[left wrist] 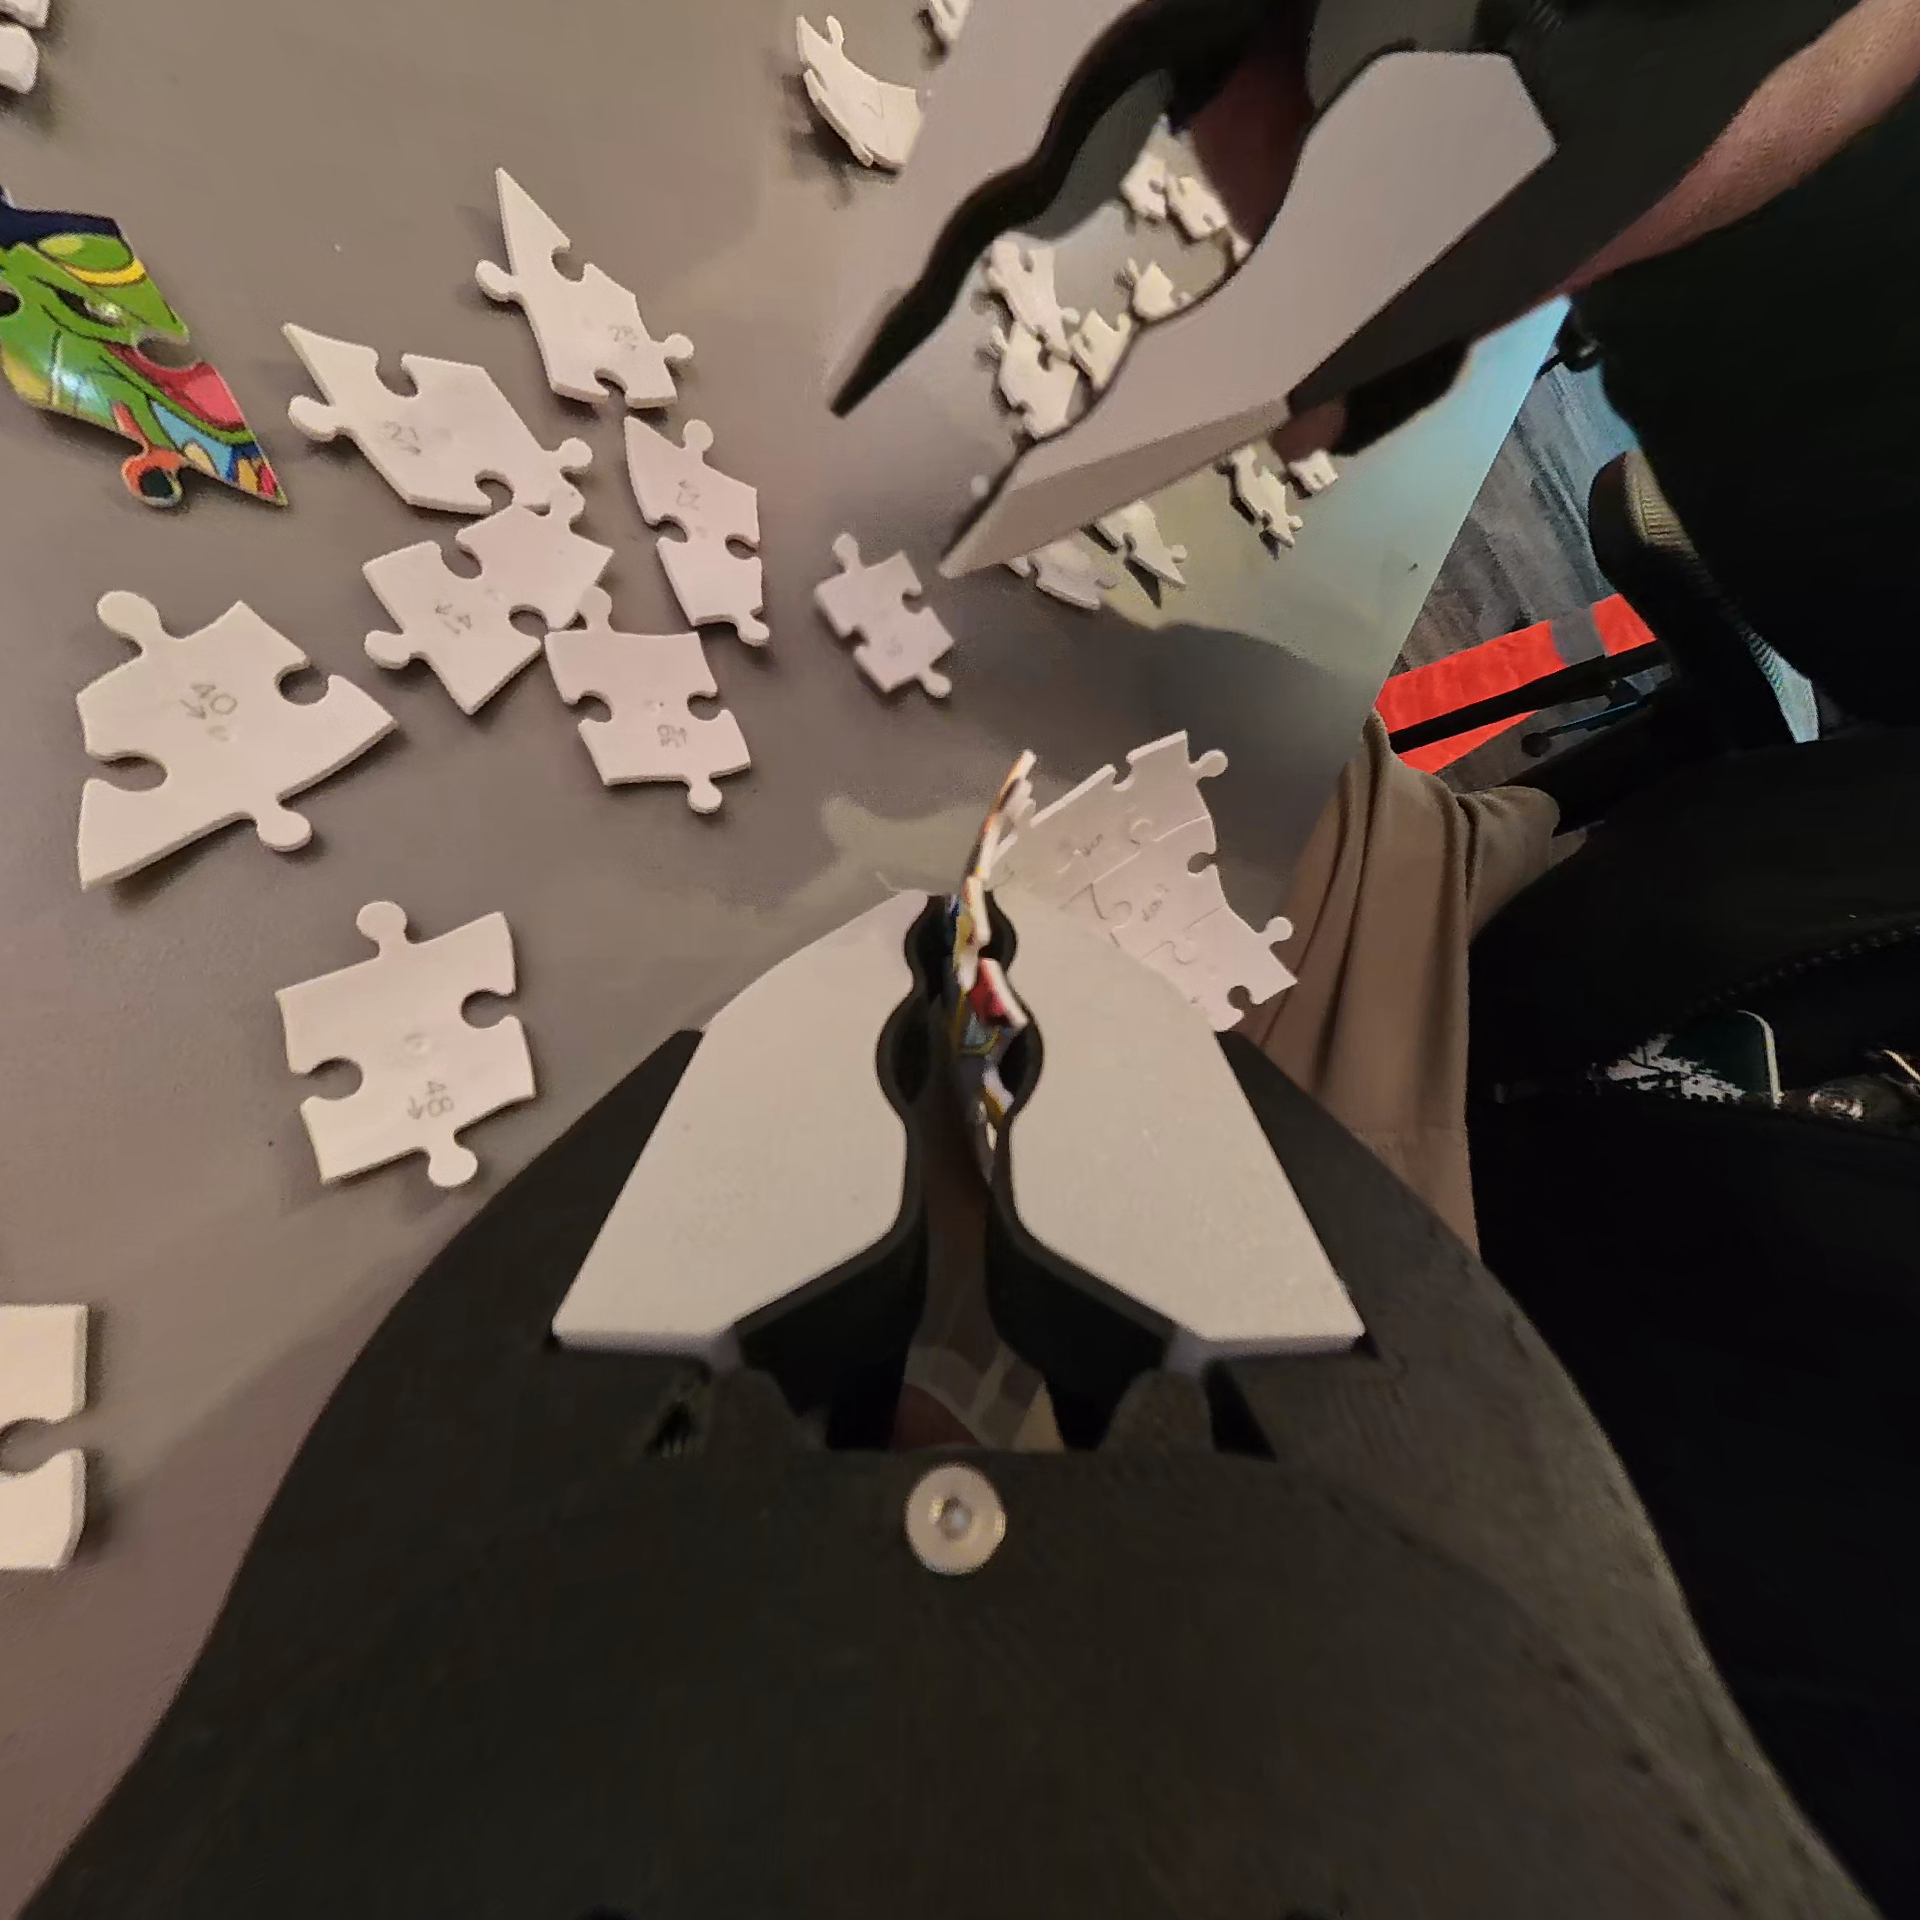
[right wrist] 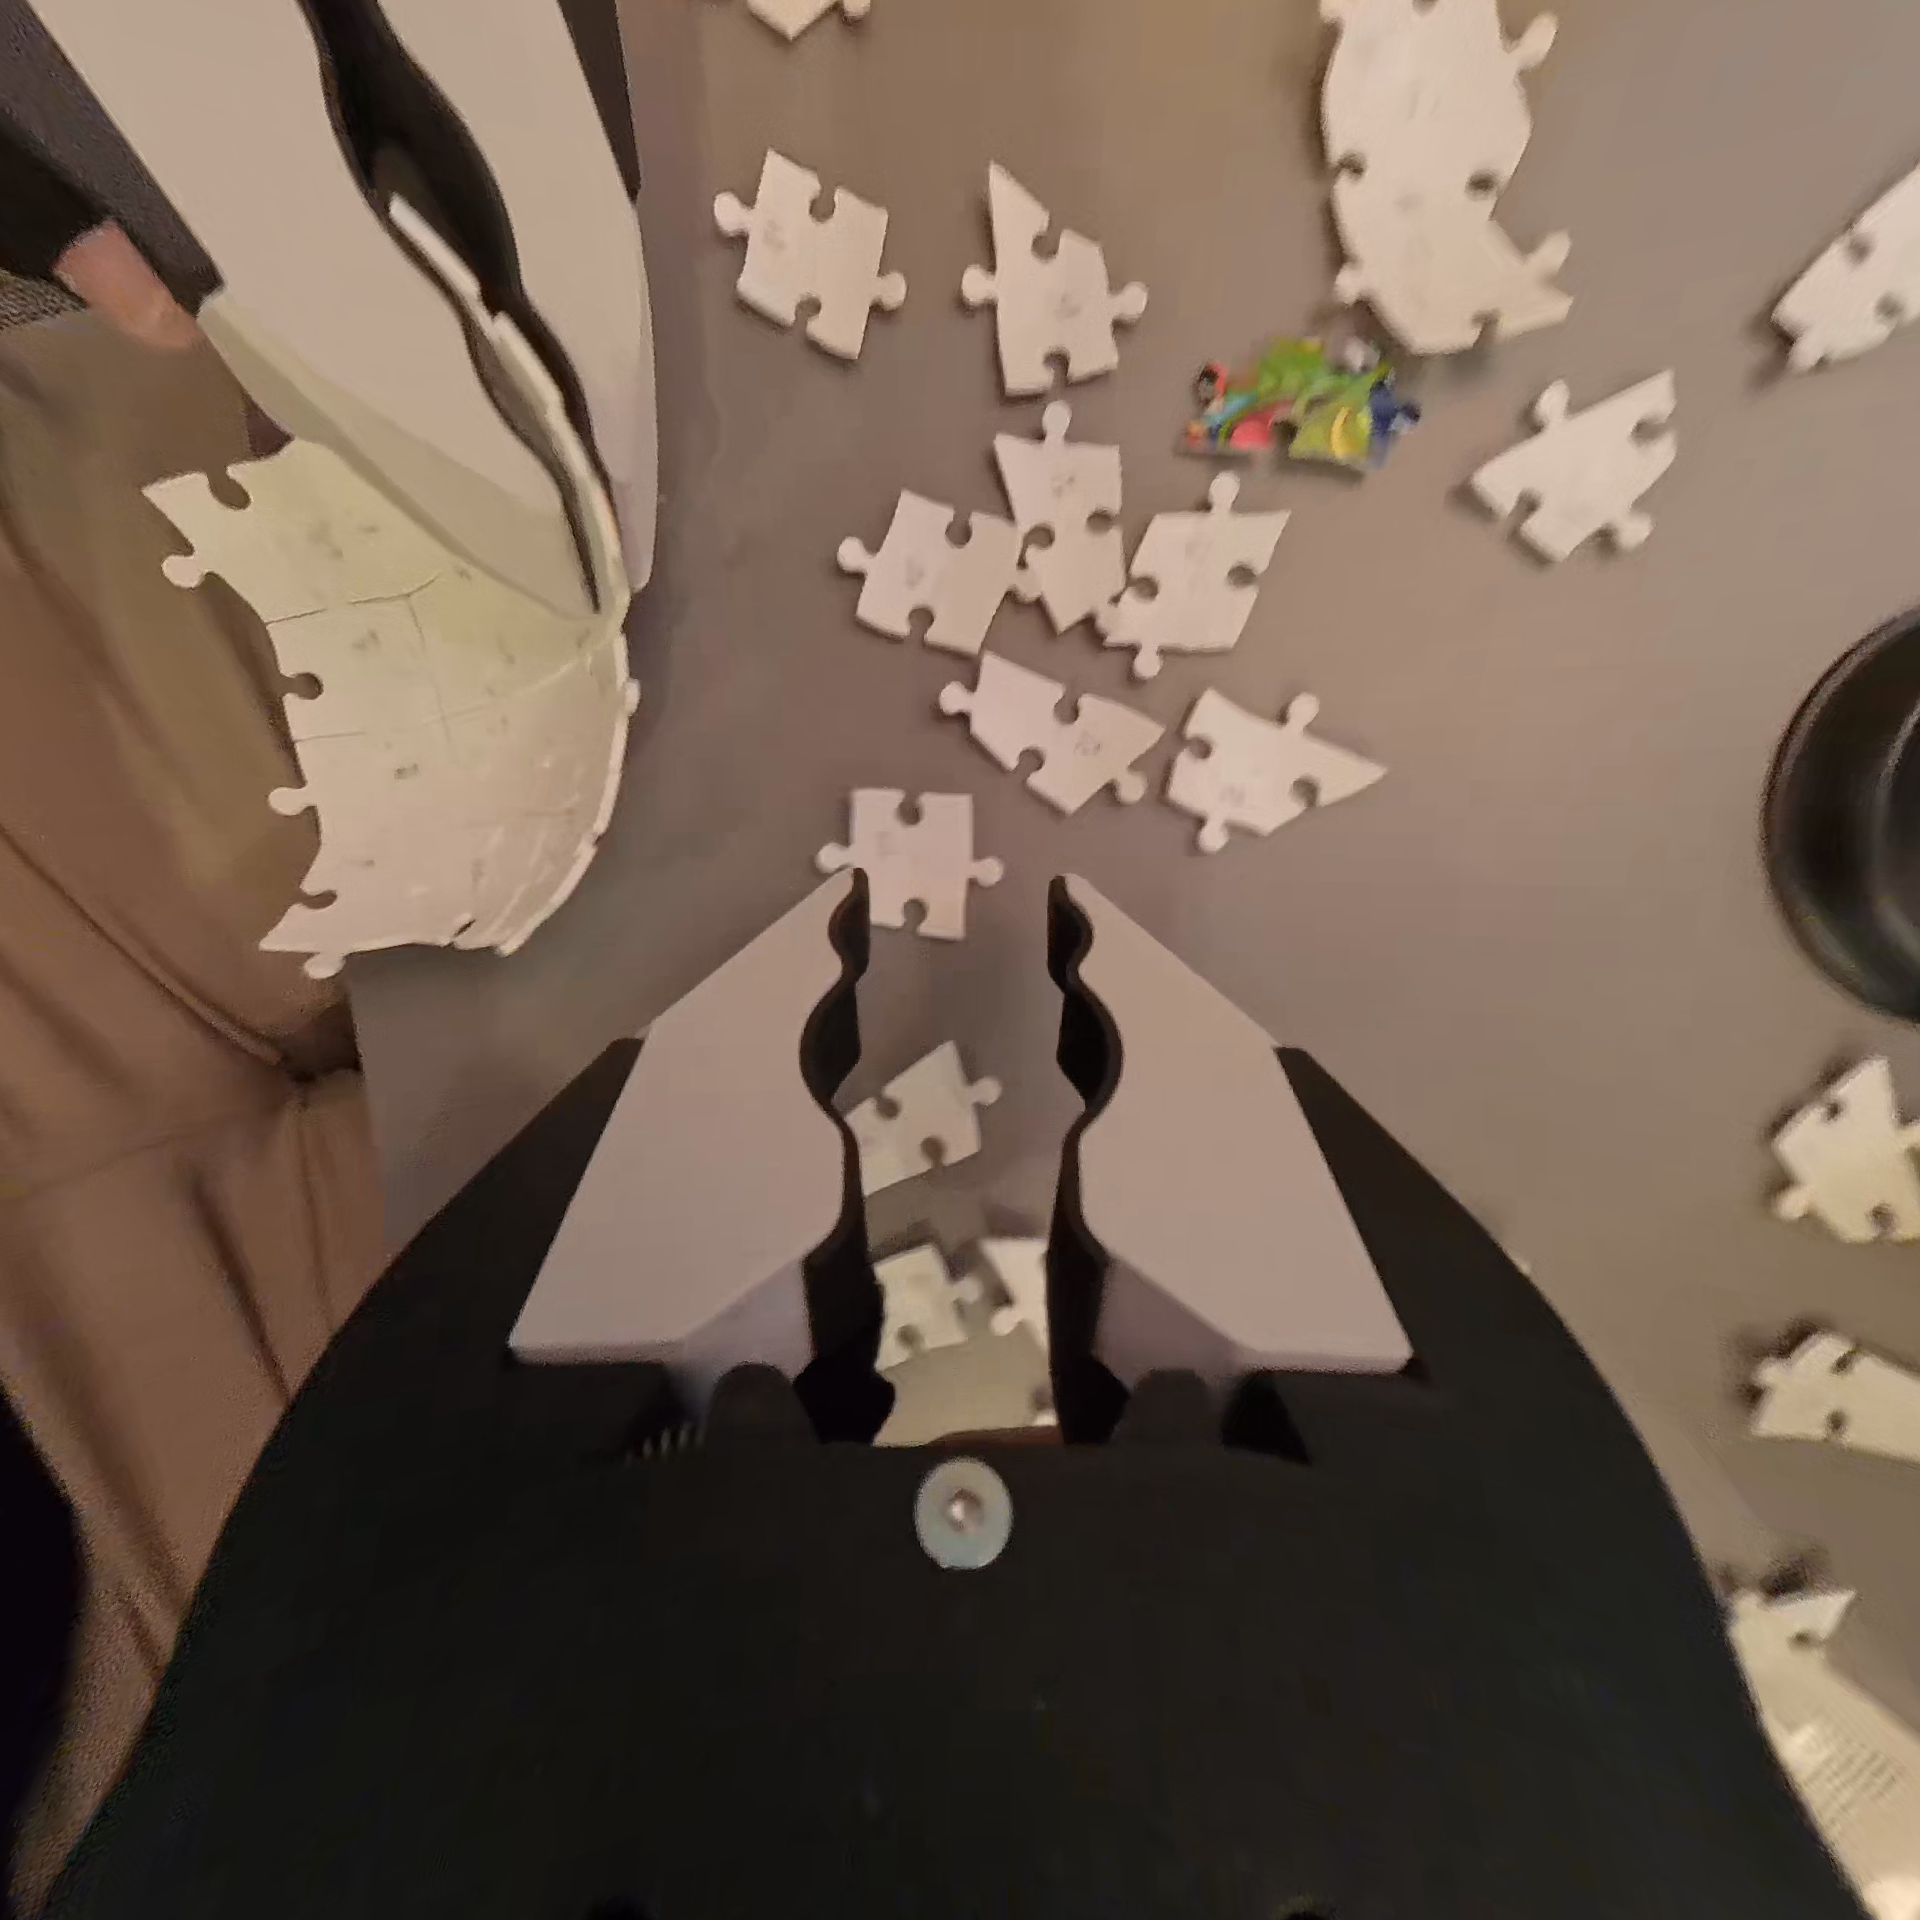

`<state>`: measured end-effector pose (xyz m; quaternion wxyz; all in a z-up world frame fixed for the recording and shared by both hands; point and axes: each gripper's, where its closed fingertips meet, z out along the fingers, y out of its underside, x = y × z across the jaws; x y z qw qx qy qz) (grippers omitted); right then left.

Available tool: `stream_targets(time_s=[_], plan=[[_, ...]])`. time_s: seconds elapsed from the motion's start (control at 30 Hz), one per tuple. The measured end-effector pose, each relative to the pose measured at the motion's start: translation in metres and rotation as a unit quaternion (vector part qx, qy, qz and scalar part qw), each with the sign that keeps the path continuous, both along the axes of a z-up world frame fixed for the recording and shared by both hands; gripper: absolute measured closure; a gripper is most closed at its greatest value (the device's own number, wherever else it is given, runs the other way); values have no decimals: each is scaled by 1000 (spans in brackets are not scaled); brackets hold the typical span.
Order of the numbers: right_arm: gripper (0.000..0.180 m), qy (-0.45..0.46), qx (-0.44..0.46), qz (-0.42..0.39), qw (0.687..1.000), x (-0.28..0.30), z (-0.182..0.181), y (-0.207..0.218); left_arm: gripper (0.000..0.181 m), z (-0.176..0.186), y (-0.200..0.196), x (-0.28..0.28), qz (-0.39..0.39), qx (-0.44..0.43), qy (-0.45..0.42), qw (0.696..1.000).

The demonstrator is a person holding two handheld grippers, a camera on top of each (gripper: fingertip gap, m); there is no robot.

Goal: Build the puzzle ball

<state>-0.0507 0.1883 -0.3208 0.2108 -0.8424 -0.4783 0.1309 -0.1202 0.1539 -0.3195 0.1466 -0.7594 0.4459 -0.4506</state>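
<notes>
A grey table [left wrist: 644,94] fills both views. Past its edge, in the left wrist view, lie a wood-grain floor [left wrist: 1507,540], an orange-red strip [left wrist: 1455,696] crossed by a dark bar, and a black chair [left wrist: 1714,935]. Tan fabric [right wrist: 135,1039] hangs beside the table. A round black object [right wrist: 1860,831] rests at the table's right edge, only partly seen.

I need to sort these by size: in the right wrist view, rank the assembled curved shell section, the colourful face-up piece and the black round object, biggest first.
1. Assembled curved shell section, though nearness to the camera inflates it.
2. Black round object, cut off by the frame edge, so unsure.
3. Colourful face-up piece.
</notes>
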Motion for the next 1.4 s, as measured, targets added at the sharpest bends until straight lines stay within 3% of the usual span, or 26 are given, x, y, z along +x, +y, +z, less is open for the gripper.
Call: stream_targets(time_s=[0.13, 0.27, 0.47, 0.93, 1.13, 1.27, 1.4], plan=[[144, -1, -20, -61, 998, -4, -12, -23, 175, -1, 1, -1, 1, -3, 0, 1000], [154, 19, 6, -115, 993, -8, -17, -20, 175, -1, 1, -1, 0, -5, -1, 1000], [149, -8, 36, -17, 999, -14, -18, -12, 175, 1, -1, -2, -5, -2, 0, 1000], [152, 31, 15, -57, 998, -9, -19, -11, 174, -1, -1, -1, -6, -4, 2, 1000], [152, 20, 25, -9, 999, -9, -17, -22, 174, -2, 1, -2, -1, -3, 5, 1000], [140, 10, -14, 20, 1000, -9, -18, -39, 174, -2, 0, -2, -5, -4, 5, 1000], [141, 24, -27, 30, 999, -10, -18, -37, 174, -2, -1, -2, -7, -6, 5, 1000]])
